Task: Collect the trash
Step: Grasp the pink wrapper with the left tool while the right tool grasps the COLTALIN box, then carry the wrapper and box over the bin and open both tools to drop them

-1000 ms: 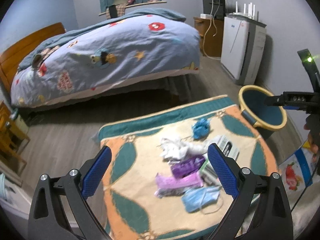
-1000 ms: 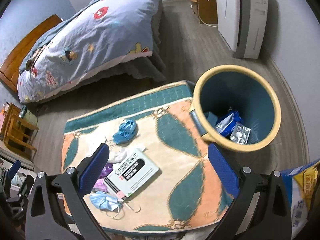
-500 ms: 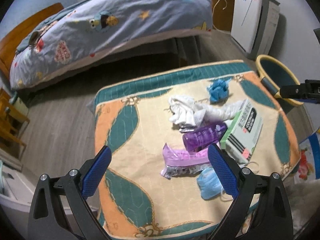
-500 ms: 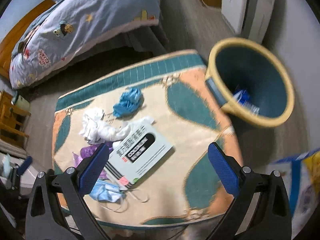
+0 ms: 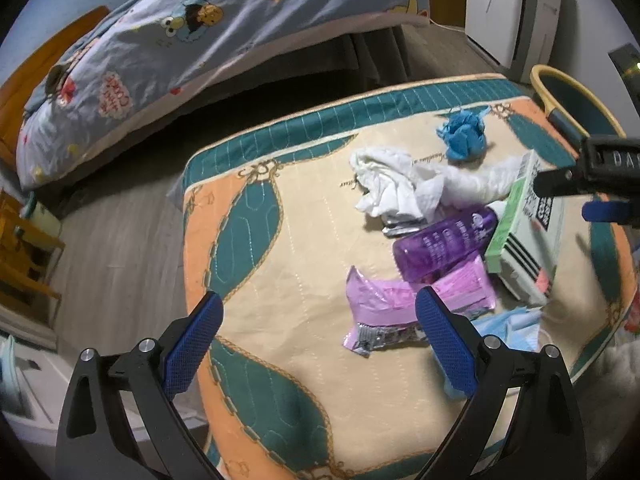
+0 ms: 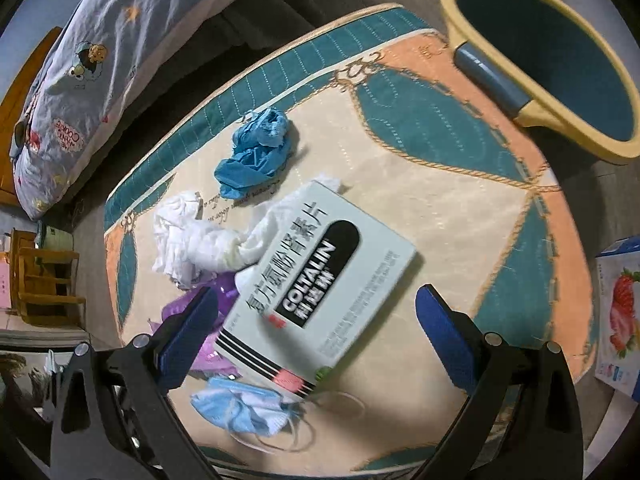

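Trash lies on a patterned mat (image 5: 280, 248): a pale medicine box (image 6: 324, 292), white crumpled tissue (image 6: 188, 240), a crumpled blue glove (image 6: 256, 152), a purple bottle (image 5: 444, 240), a pink wrapper (image 5: 384, 308) and a blue face mask (image 6: 244, 404). The blue bin with a yellow rim (image 6: 560, 52) stands at the mat's far right corner. My left gripper (image 5: 316, 340) is open and empty above the mat, its right finger over the pink wrapper. My right gripper (image 6: 316, 336) is open and empty, just above the medicine box.
A bed with a cartoon quilt (image 5: 200, 36) stands beyond the mat. A white appliance (image 5: 516, 12) stands at the back right. A wooden stool (image 6: 44, 284) is at the left. A printed carton (image 6: 620, 312) sits at the right of the mat.
Both grippers have dropped closer to the mat and its trash. The right gripper has swung left from over the bin to over the medicine box. Both stay open.
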`<action>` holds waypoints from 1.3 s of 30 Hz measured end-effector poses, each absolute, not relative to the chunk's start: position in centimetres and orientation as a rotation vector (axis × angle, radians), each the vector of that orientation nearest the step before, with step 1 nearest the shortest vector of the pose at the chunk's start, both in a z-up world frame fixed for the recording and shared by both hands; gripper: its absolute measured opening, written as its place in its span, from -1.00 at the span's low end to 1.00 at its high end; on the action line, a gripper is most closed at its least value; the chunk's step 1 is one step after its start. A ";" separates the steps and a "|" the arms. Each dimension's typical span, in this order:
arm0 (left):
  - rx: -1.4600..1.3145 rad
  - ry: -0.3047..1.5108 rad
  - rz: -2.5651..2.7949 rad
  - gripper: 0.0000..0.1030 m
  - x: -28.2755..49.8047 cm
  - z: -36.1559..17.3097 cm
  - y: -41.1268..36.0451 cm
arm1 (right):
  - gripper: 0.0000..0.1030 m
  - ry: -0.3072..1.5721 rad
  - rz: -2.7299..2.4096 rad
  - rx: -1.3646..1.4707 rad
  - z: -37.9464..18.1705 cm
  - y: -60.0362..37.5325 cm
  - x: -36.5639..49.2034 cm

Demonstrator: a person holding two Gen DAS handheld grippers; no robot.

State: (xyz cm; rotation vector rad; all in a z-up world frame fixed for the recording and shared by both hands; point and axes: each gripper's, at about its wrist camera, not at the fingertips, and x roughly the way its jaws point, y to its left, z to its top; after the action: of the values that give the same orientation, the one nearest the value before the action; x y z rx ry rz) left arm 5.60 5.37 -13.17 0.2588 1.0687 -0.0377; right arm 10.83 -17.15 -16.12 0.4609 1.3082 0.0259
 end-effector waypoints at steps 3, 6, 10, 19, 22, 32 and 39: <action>0.252 1.074 -0.053 0.86 5.8 -13.4 5.4 | 0.89 1.331 -0.001 0.458 -17.0 -16.6 11.4; 0.242 1.077 -0.074 0.86 6.0 -13.5 5.4 | 0.88 1.351 -0.013 0.434 -18.0 -16.0 12.0; 0.204 1.116 -0.114 0.86 6.5 -14.4 5.6 | 0.77 1.339 -0.024 0.365 -18.3 -15.6 12.2; -0.014 1.259 -0.209 0.45 7.9 -17.4 5.7 | 0.57 1.313 -0.037 0.333 -17.7 -17.1 12.3; -0.026 1.260 -0.247 -0.16 7.9 -17.0 5.1 | 0.57 1.302 -0.033 0.331 -17.2 -17.7 12.2; 0.062 1.149 -0.168 -0.89 6.9 -13.3 5.6 | 0.56 1.237 -0.042 0.367 -15.1 -19.5 11.5; 0.058 0.955 -0.151 -0.90 6.6 -6.2 5.3 | 0.56 1.148 0.009 0.339 -10.1 -20.2 10.8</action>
State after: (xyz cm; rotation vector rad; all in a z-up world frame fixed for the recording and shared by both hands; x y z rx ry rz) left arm 6.62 5.35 -6.19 0.0577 0.9552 -0.1514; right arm 10.81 -20.24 -10.11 0.3393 1.1477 0.0093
